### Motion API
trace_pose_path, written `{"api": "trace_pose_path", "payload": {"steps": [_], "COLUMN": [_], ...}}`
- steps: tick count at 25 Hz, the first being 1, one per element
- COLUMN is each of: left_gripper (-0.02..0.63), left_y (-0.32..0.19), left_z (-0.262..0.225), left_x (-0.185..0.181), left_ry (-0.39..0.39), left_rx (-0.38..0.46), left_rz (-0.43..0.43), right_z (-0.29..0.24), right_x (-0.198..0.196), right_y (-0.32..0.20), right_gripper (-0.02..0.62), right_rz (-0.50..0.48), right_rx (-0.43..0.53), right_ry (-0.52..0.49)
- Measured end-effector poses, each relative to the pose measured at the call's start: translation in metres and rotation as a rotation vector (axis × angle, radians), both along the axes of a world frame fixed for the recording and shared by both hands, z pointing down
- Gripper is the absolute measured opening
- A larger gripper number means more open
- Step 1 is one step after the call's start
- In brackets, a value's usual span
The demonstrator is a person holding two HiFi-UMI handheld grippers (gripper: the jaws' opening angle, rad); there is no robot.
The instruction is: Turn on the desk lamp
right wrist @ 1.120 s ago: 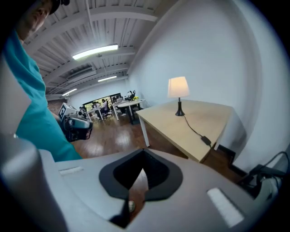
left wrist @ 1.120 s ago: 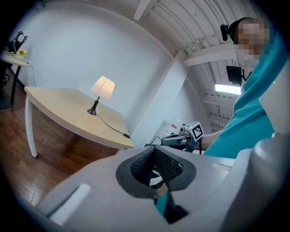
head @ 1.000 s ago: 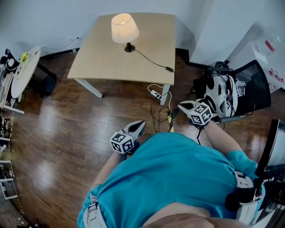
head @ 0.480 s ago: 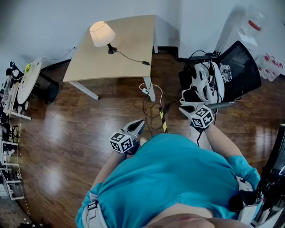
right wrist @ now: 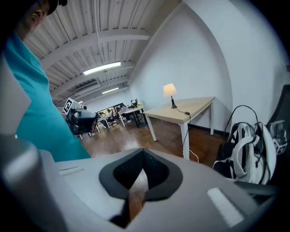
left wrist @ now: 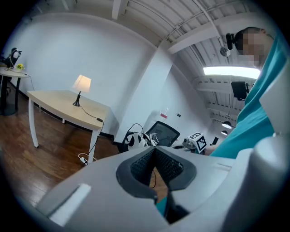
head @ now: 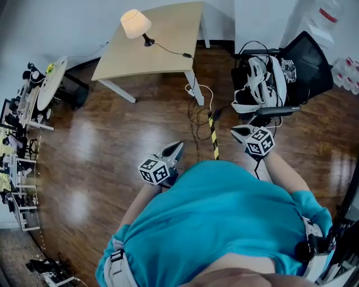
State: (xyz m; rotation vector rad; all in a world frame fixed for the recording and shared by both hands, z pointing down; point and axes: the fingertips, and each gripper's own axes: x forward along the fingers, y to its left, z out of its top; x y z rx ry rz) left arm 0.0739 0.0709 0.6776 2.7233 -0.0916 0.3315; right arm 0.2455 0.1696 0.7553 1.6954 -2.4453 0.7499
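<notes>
Open floor (head: 106,140) before desk (head: 168,28); cables (head: 199,110), chair (head: 307,57) rightward.

Glossy dark wood floor (head: 84,157), matt pale wood desk (head: 147,63), cloth-like lampshade (head: 135,23).

Bright, even light from a ceiling strip (right wrist: 102,68), sheen on the wood floor (head: 84,140), fisheye-warped edges, perhaps soft foreground.

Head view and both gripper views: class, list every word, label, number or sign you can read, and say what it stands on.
No text can be read in any view.
Marker cubes: black-and-white square patterns only, no letters.
Red label on a white item, head view top right: too blurred to read.
</notes>
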Motion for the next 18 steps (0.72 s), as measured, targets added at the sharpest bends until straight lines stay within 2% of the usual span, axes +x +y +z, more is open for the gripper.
{"api": "trace_pose_path", "payload": {"steps": [6,11,13,18], "left_gripper": [0.001,0.000,0.002,0.000], "left_y": [-0.016,-0.036,-0.044,-0.042], "left_z": [-0.022,-0.011,-0.004,-0.001], "left_x": [-0.095,-0.192,-0.224,-0.276], "left_ry": [0.056,0.042,0.034,0.056], "left_rx": [-0.018,-0.032,-0.054,-0.102], "left_rz": [0.080,0.187,0.204,0.224], "right_z": [-0.038,-0.044,-0.041,-0.053], "right_x": [-0.095,-0.196,-0.232,-0.276], "right_y": [0.000,-0.013,-0.008,0.029], "right_gripper": [0.002,0.003,0.003,0.002], "right_rz": [0.085,0.191,0.211,0.277], "right_rx": [-0.035,-0.064,-0.090,-0.139], "right_ry": [0.039,0.003,0.001,0.034]}}
